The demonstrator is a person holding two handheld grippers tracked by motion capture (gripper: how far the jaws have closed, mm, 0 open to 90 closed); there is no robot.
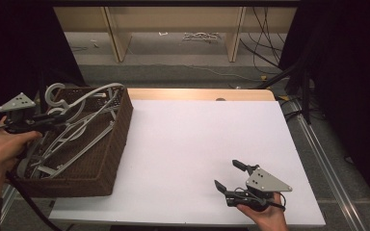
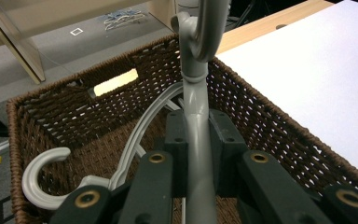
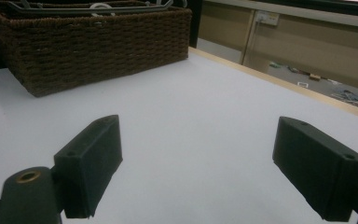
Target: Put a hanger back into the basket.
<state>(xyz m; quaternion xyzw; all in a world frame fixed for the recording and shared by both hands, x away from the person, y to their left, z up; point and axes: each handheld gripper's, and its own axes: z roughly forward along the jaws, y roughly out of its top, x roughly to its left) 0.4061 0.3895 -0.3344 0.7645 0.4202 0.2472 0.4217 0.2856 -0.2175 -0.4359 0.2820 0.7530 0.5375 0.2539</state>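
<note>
Jaws of the left gripper clamp a smooth grey plastic hanger by its neck, above a brown woven basket of tangled hangers. Right gripper rests gaping on the flat white tabletop

- The white counter lies bare between the wicker basket and the right gripper, leaving wide passage.
- Tangled grey hangers crowd the basket's inside; its woven walls block approach from the side.
</note>
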